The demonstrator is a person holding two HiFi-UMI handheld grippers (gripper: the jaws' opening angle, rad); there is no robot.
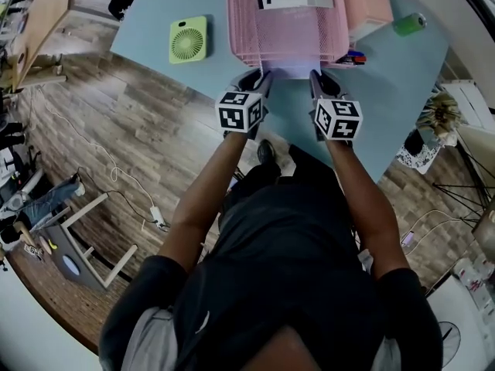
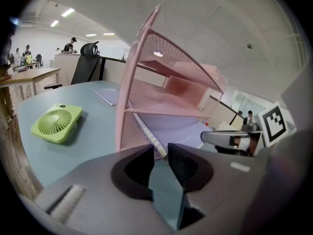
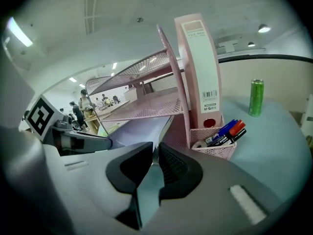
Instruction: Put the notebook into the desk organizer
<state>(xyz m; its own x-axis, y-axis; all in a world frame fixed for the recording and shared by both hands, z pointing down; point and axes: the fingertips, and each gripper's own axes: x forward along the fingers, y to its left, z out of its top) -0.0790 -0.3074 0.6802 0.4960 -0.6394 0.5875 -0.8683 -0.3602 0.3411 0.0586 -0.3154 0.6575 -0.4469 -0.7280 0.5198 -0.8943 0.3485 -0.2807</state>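
Notebook (image 1: pixel 292 69) lies partly in the bottom tray of the pink desk organizer (image 1: pixel 285 35) on the counter (image 1: pixel 147 23). Left gripper (image 1: pixel 264 76) and right gripper (image 1: pixel 316 76) each have their jaws pinching its near edge.

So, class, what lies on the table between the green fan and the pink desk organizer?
Nothing: the head view shows only bare blue table between the fan and the desk organizer.
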